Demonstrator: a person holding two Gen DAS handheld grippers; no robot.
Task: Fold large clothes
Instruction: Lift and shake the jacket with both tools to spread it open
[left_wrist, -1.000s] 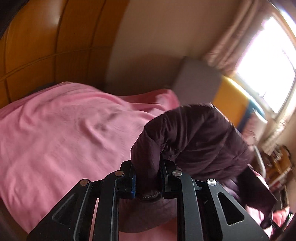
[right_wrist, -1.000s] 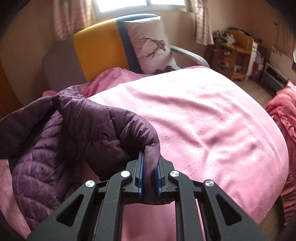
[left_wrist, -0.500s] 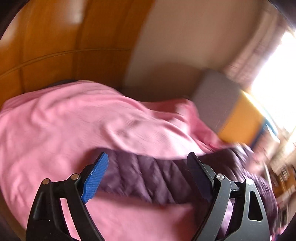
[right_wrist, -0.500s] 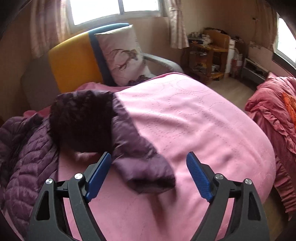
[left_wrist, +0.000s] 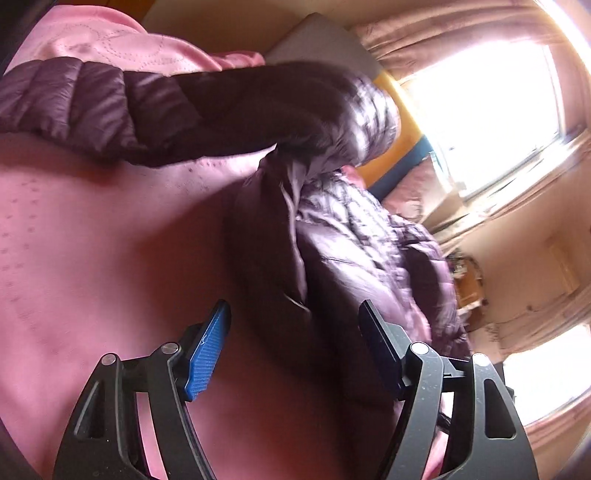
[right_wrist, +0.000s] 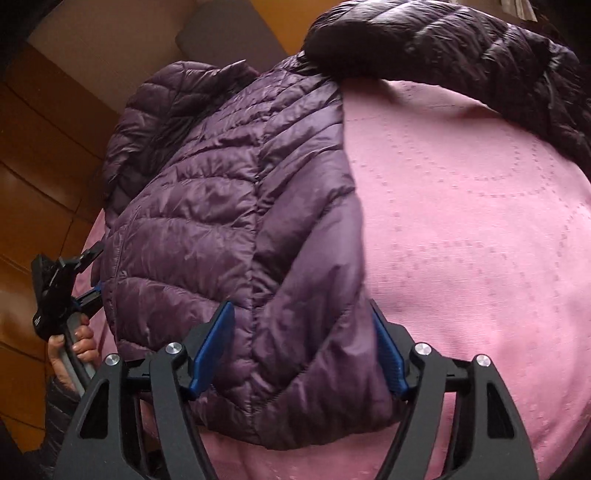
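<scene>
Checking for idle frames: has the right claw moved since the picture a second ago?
Yes. The right claw has dropped toward the pink bedspread; its jaws have just been closing around the purple jacket's hem, not pressing it.

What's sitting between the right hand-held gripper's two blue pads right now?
The lower edge of the purple puffer jacket fills the gap of the right hand-held gripper, lying on the pink bedspread; the right wrist view shows it.

I am in a home bedroom: a pink quilted bedspread (right_wrist: 461, 221) covers the bed, a wooden headboard (right_wrist: 40, 155) stands at far left, curtains (left_wrist: 436, 44) frame a bright window (left_wrist: 491, 110).
</scene>
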